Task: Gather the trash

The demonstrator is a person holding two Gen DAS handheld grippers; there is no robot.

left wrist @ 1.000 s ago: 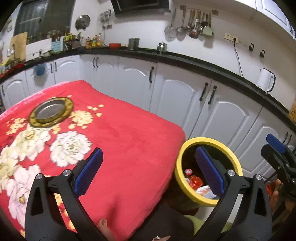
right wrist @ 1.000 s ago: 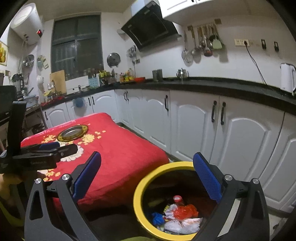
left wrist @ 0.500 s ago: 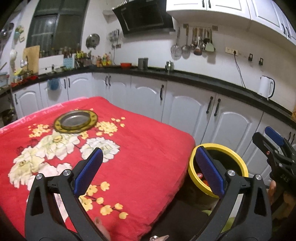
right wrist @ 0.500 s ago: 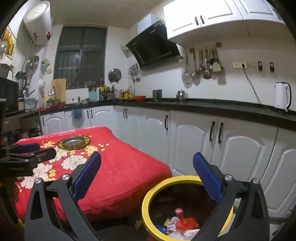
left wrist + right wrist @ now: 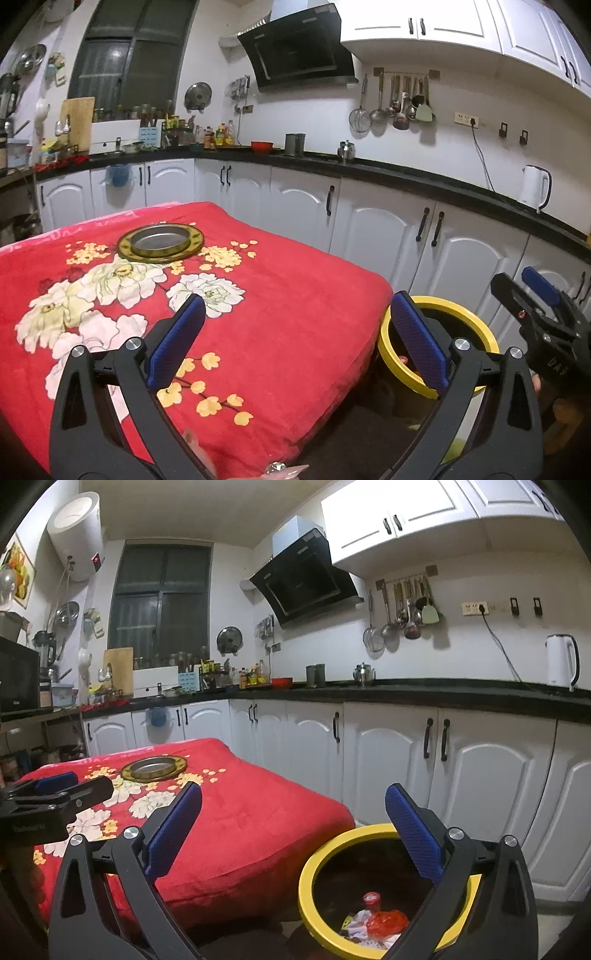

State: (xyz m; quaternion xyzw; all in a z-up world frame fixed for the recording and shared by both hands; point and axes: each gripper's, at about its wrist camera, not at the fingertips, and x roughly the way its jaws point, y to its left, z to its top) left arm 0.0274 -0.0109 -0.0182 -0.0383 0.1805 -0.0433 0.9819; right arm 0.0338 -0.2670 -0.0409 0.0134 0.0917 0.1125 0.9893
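Trash [image 5: 376, 921] inside bin [image 5: 314, 864], right view only

Home kitchen: range hood [image 5: 306, 579], cabinets [image 5: 388, 753]

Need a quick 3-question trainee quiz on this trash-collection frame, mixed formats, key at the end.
1. True or false: the left gripper and right gripper are both open and hold nothing.
2. Multiple choice: where does the trash lie? A) on the red blanket B) inside the yellow-rimmed bin C) on the counter
3. Fill in: the one object resting on the red blanket is a round metal ____ with a gold rim.

Key: 1 true; 2 B; 3 plate.
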